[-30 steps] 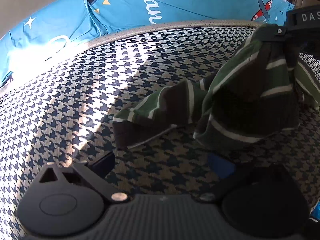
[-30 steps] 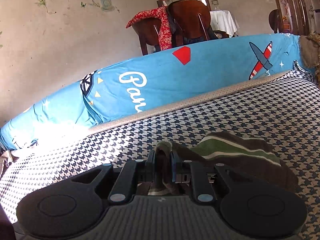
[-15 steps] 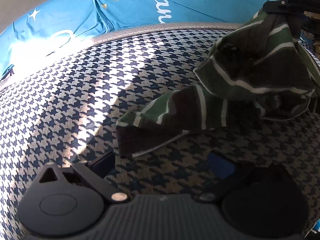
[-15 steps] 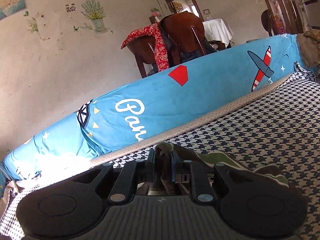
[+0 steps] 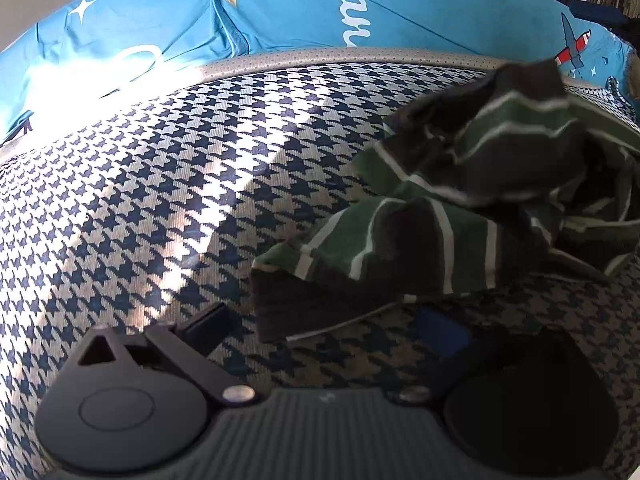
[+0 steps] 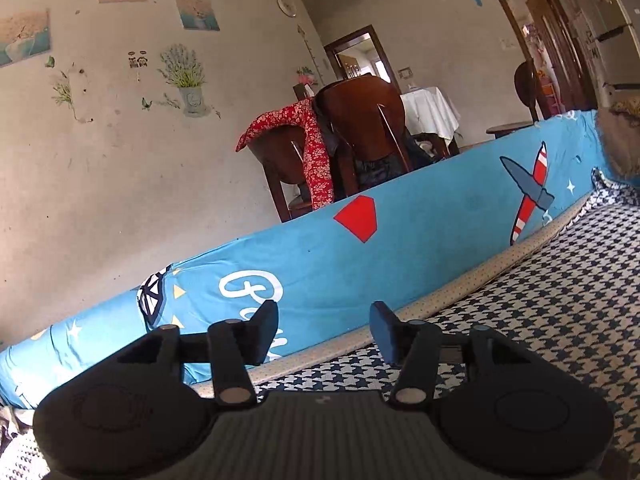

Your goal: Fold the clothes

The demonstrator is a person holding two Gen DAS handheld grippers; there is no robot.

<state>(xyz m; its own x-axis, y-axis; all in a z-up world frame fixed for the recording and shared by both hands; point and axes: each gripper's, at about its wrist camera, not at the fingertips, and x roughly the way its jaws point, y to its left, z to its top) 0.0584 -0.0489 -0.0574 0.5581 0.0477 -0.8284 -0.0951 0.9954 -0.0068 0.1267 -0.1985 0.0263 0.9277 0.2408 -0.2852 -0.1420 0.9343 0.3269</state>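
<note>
Risk of a lopsided fold: striped garment (image 5: pixel 460 216) lies crumpled on the houndstooth bed cover (image 5: pixel 160 208), near the left gripper (image 5: pixel 320 328), fingers wide; right gripper (image 6: pixel 324 332) wide, empty, aimed away.

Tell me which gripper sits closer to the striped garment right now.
The left gripper: the green-and-brown striped garment lies crumpled just ahead of its open jaws. The right gripper, also open, shows no garment in its view.
</note>
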